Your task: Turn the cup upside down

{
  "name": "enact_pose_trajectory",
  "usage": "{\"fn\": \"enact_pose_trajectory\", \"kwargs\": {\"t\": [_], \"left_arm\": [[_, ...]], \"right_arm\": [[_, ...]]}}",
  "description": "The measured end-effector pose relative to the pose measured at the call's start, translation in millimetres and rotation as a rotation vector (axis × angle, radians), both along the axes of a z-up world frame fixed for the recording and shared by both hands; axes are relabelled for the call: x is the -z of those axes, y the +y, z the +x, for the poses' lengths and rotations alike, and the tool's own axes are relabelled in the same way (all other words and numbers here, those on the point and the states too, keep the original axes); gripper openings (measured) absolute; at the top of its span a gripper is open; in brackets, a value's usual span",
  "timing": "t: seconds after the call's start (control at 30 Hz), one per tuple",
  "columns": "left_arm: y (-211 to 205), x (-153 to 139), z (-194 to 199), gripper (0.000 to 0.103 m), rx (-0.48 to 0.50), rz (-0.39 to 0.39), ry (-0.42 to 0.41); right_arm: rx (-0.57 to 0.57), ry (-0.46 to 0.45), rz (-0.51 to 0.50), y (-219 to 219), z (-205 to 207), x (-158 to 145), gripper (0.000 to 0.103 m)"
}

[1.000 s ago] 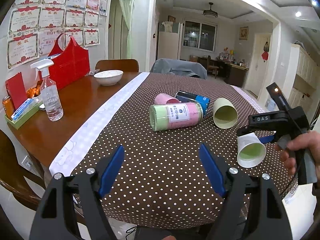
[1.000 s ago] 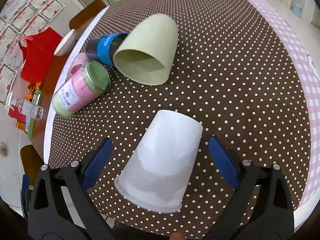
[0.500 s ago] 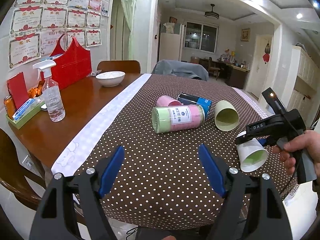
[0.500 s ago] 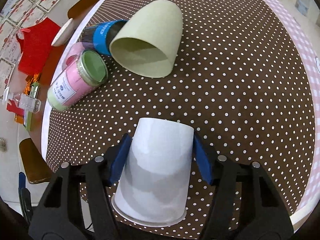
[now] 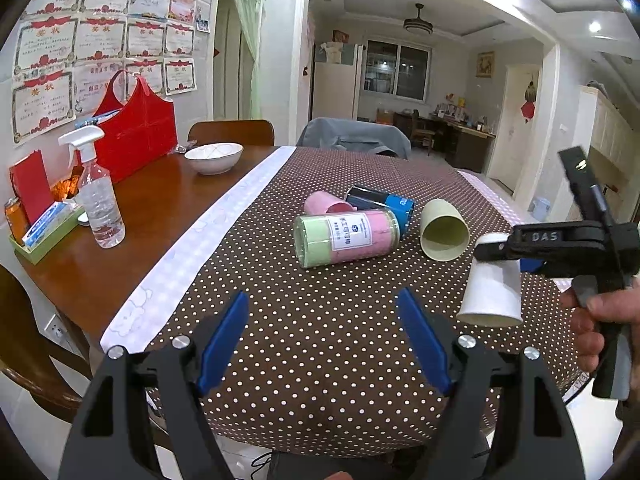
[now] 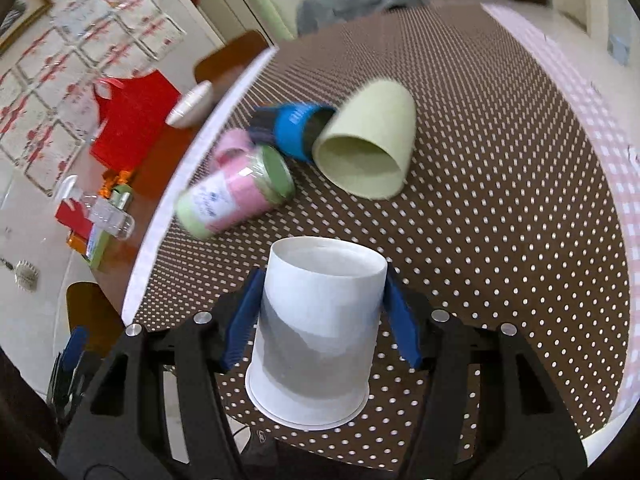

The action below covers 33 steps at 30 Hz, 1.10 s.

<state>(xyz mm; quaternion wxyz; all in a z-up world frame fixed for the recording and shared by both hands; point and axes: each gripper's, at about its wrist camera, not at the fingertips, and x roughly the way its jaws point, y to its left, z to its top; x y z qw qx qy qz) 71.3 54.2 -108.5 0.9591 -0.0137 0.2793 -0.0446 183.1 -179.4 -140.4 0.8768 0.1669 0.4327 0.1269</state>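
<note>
My right gripper (image 6: 320, 320) is shut on a white paper cup (image 6: 316, 332) and holds it nearly upside down, rim low and base up, just above the dotted tablecloth (image 6: 500, 216). In the left wrist view the same cup (image 5: 492, 292) hangs in the right gripper (image 5: 516, 248) at the table's right edge, mouth facing down. My left gripper (image 5: 324, 344) is open and empty over the near edge of the table.
A pale green cup (image 5: 444, 230), a pink and green canister (image 5: 346, 236), a blue can (image 5: 384, 204) and a pink cup (image 5: 322, 203) lie on their sides mid-table. A spray bottle (image 5: 98, 196), white bowl (image 5: 214, 158) and red bag (image 5: 134, 132) stand at the left.
My right gripper closed on the white cup, lifted it and turned it from lying on its side to mouth down. The left gripper stayed open and barely moved.
</note>
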Motion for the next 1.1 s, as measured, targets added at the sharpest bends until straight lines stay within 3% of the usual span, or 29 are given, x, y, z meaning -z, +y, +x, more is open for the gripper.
{"fn": "enact_pose_trajectory", "kwargs": {"t": [0.2, 0.57, 0.77, 1.1], "left_arm": [[-5, -5, 6, 0.076, -0.015, 0.02, -0.002], [-15, -13, 15, 0.076, -0.019, 0.037, -0.011], [-18, -11, 18, 0.076, -0.027, 0.043, -0.005], [-21, -11, 17, 0.076, -0.028, 0.046, -0.003]], "right_arm": [[0.007, -0.191, -0.076, 13, -24, -27, 0.059], [0.034, -0.441, -0.204, 34, -43, -14, 0.059], [0.023, -0.504, -0.303, 51, -45, 11, 0.059], [0.006, -0.47, -0.385, 60, -46, 44, 0.061]]}}
